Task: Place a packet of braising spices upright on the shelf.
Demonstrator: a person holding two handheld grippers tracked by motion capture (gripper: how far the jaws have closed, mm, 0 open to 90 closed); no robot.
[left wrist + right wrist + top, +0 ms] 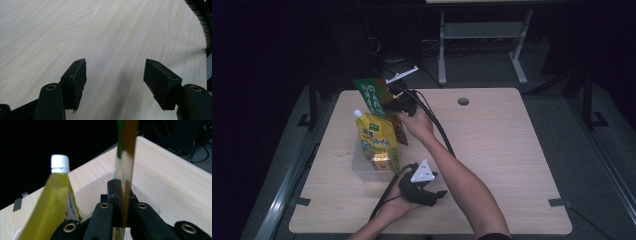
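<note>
My right gripper (393, 106) is shut on a flat green and brown packet (373, 96), held upright above the far end of a clear plastic bin (362, 165). Seen edge-on in the right gripper view, the packet (126, 157) rises between the pinched jaws of my right gripper (122, 192). A yellow spouted pouch (377, 137) with a white cap (60, 163) stands in the bin, left of the packet. My left gripper (439, 194) rests on the table near the front edge, jaws apart; in the left gripper view my left gripper (115, 77) has only bare wood between its pads.
The light wooden table (502, 150) has a round cable hole (463, 101) at the back. A small yellow and brown box (382, 161) sits in the bin's near end. The right gripper's black cable (437, 125) trails across the table. Dark floor and a white frame (482, 40) lie beyond.
</note>
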